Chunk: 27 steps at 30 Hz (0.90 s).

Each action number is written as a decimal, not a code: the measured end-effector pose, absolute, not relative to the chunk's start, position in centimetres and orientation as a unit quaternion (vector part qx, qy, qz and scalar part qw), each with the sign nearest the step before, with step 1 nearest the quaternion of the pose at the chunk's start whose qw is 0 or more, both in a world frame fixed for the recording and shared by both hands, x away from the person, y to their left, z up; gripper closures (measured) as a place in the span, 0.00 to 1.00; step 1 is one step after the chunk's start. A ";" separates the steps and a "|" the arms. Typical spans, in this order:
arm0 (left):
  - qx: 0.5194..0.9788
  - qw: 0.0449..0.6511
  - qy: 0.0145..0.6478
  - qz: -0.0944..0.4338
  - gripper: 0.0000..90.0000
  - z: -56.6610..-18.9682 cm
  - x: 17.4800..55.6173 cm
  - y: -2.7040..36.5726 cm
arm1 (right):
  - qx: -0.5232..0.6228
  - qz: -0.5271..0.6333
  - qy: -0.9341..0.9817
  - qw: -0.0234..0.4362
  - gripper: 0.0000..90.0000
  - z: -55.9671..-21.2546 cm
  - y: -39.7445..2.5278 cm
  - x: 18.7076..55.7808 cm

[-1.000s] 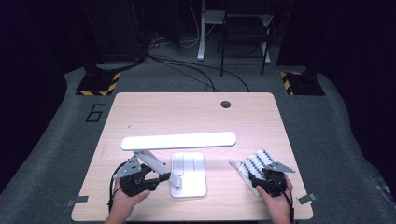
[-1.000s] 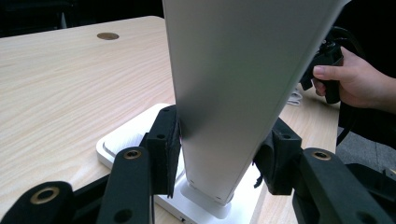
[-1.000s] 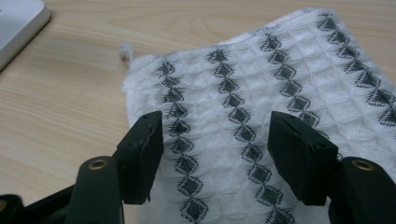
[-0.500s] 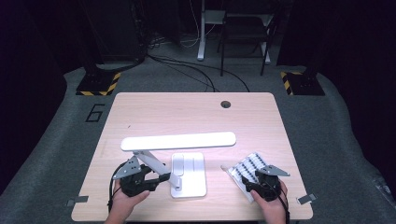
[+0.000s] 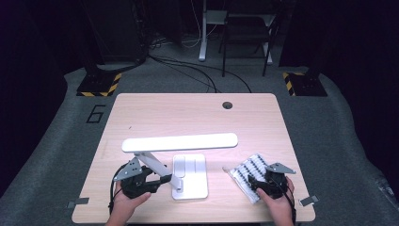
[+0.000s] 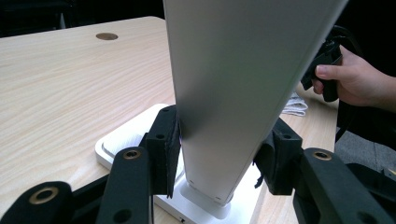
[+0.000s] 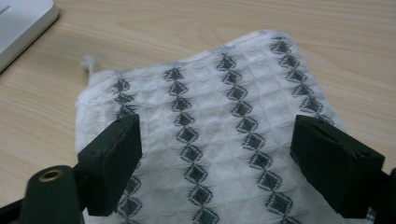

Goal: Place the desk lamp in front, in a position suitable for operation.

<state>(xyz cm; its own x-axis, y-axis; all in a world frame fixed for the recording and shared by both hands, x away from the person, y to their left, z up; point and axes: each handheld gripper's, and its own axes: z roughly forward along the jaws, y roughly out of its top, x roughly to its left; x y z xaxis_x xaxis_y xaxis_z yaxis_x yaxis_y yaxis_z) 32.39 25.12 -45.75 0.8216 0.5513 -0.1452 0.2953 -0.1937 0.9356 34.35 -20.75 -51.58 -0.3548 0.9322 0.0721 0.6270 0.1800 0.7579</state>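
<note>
Lamp arm (image 6: 233,93) clamped between the black jaws of the left hand-held gripper (image 6: 219,158), pads pressed against both sides just above the joint with the white base (image 5: 190,175); base flat on the counter (image 5: 188,117), near the front edge and about midway across. Long white lamp head (image 5: 179,142) stretched level above the base, running left to right, with the left hand-held gripper (image 5: 141,181) just left of the base, under the head's left end. Folded white cloth (image 7: 210,135) with rows of dark diamonds flat on the counter right of the base and apart from it, near the front right corner. Right hand-held gripper (image 7: 229,163) low over the cloth's near end, jaws spread wide to either side of the patterned weave, pinching nothing. Small round hole (image 5: 227,105) in the counter toward the far edge.
</note>
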 end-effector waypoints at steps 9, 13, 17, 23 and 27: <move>0.763 0.574 0.275 0.110 0.61 -45.8 32.4 25.1 | 0.516 0.345 0.754 0.214 0.16 -52.3 -20.2 34.5; 0.764 0.574 0.274 0.110 0.61 -45.8 32.4 25.1 | 0.509 0.342 0.757 0.226 0.17 -52.6 -20.2 34.3; 0.764 0.574 0.274 0.110 0.61 -45.8 32.4 25.2 | 0.514 0.339 0.752 0.234 0.18 -52.7 -20.0 34.1; 0.764 0.574 0.274 0.110 0.61 -45.8 32.4 25.2 | 0.515 0.343 0.748 0.239 0.23 -52.8 -19.9 33.7; 0.764 0.574 0.274 0.110 0.61 -45.8 32.4 25.2 | 0.504 0.349 0.754 0.236 0.32 -52.8 -19.9 33.5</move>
